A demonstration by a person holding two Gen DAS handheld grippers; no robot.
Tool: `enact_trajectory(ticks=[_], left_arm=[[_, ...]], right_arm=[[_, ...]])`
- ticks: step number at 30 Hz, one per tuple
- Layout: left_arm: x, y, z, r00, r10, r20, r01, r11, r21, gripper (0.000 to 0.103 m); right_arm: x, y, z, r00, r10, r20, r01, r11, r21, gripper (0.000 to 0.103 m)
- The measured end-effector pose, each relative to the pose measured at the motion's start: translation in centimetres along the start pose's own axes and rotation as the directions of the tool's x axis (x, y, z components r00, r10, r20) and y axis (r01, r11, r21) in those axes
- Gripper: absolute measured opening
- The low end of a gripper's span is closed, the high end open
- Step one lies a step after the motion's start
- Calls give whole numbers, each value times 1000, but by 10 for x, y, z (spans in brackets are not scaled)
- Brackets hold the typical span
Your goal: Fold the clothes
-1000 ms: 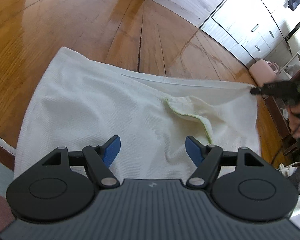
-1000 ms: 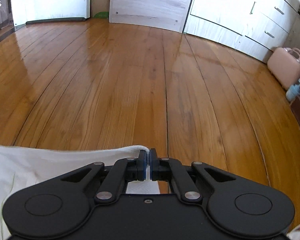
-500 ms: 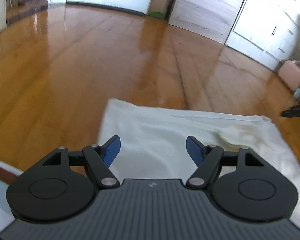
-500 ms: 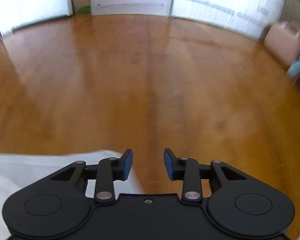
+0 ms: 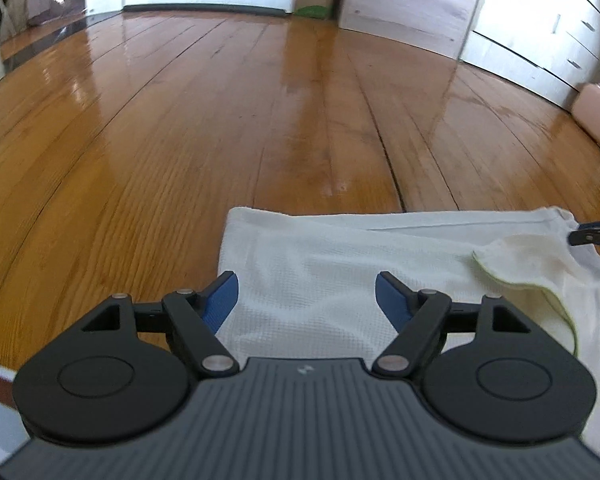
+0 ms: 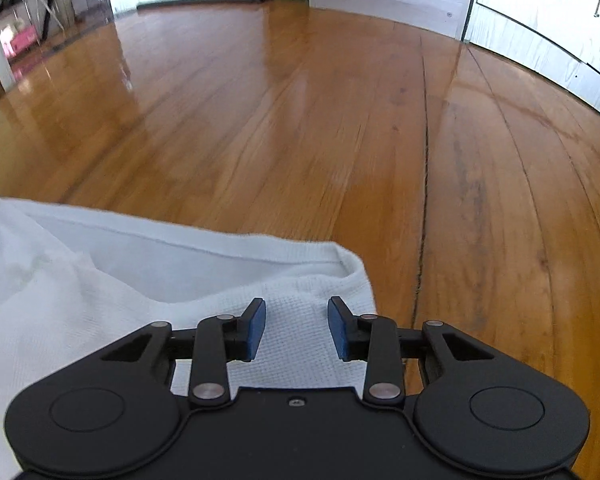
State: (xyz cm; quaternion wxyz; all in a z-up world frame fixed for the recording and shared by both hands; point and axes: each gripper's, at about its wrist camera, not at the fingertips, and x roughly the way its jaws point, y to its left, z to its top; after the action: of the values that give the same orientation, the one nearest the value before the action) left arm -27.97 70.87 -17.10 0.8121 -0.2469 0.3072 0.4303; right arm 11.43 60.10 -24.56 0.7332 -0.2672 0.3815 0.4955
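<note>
Left wrist view: the left gripper (image 5: 306,298) hovers with jaws wide apart, holding nothing, over the left end of the white garment (image 5: 320,264) spread flat on the wooden floor (image 5: 260,120). It looks like light, limp waffle-knit cloth, likely to sag and crease when lifted, so corners and hemmed edges seem the surest places to pinch. A yellow-trimmed flap (image 5: 528,264) sits towards its right end. Over in the right wrist view, the right gripper (image 6: 296,328) is parted too, empty, just above the garment's far right corner (image 6: 352,268).
</note>
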Motion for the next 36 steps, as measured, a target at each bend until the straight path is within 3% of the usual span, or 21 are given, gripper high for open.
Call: enact_trajectory(ticks=[3, 4, 5, 6, 7, 8, 9, 10, 11, 18, 21, 23, 25, 27, 28, 30, 31, 32, 33, 36], left_arm=[[11, -2, 1, 1000, 2, -11, -2, 999, 37, 78], [16, -3, 2, 1000, -1, -16, 1, 999, 47, 78], [21, -4, 3, 1000, -3, -21, 4, 998, 57, 78], [26, -6, 4, 1000, -7, -24, 8, 997, 72, 78], [31, -8, 5, 1000, -11, -26, 13, 996, 90, 77], [37, -11, 5, 999, -11, -30, 15, 993, 117, 69], [40, -16, 4, 1000, 15, -17, -12, 988, 157, 20], [39, -22, 4, 999, 51, 4, -51, 981, 190, 5], [38, -26, 4, 996, 84, 22, -87, 973, 214, 0], [22, -13, 22, 982, 139, 131, -159, 975, 156, 0], [26, -6, 25, 965, 207, 164, -234, 958, 165, 0], [28, -1, 27, 975, 170, 143, -191, 970, 153, 0], [29, 4, 29, 988, 107, 112, -121, 984, 133, 0], [30, 10, 32, 996, 42, 83, -51, 993, 111, 6], [30, 12, 33, 998, 9, 68, -16, 995, 99, 11], [32, 10, 34, 998, -48, 32, 44, 992, 118, 49], [34, 5, 33, 998, -51, 22, 47, 988, 147, 57], [36, 0, 30, 999, -44, 15, 40, 983, 180, 65], [39, -6, 26, 1000, -28, 6, 26, 975, 221, 70], [48, -24, 15, 1000, 22, -17, -15, 935, 355, 72]], right_arm=[[6, 1, -1, 998, -53, 43, 54, 998, -15, 43], [7, 2, -1, 996, -64, 56, 65, 997, -30, 39], [6, 5, -1, 996, -59, 64, 63, 996, -61, 12], [5, 9, -1, 996, -61, 68, 67, 993, -101, 0], [2, 14, -2, 994, -75, 80, 85, 986, -140, 0], [-1, 18, -3, 992, -88, 93, 104, 978, -179, 0], [-4, 21, -4, 989, -98, 110, 119, 972, -202, 0], [-8, 18, -2, 986, -105, 130, 129, 973, -192, 0], [-12, 14, 0, 982, -117, 150, 141, 976, -167, 0], [-29, -27, 18, 946, -224, 236, 234, 972, -14, 0], [-25, -35, 22, 928, -279, 245, 287, 958, 6, 0], [-18, -35, 22, 906, -342, 248, 354, 935, -1, 0], [-14, -44, 23, 906, -362, 219, 365, 931, 27, 0], [-13, -48, 25, 904, -383, 189, 374, 924, 78, 1], [-15, -49, 26, 916, -352, 193, 336, 935, 111, 3], [-17, -46, 30, 968, -185, 171, 150, 969, 198, 17], [-15, -42, 32, 987, -83, 140, 47, 968, 247, 25], [-12, -37, 33, 993, 19, 113, -51, 955, 292, 44], [-7, -29, 34, 990, 107, 88, -130, 937, 323, 55], [9, 15, 37, 969, 247, -26, -228, 926, 300, 64]])
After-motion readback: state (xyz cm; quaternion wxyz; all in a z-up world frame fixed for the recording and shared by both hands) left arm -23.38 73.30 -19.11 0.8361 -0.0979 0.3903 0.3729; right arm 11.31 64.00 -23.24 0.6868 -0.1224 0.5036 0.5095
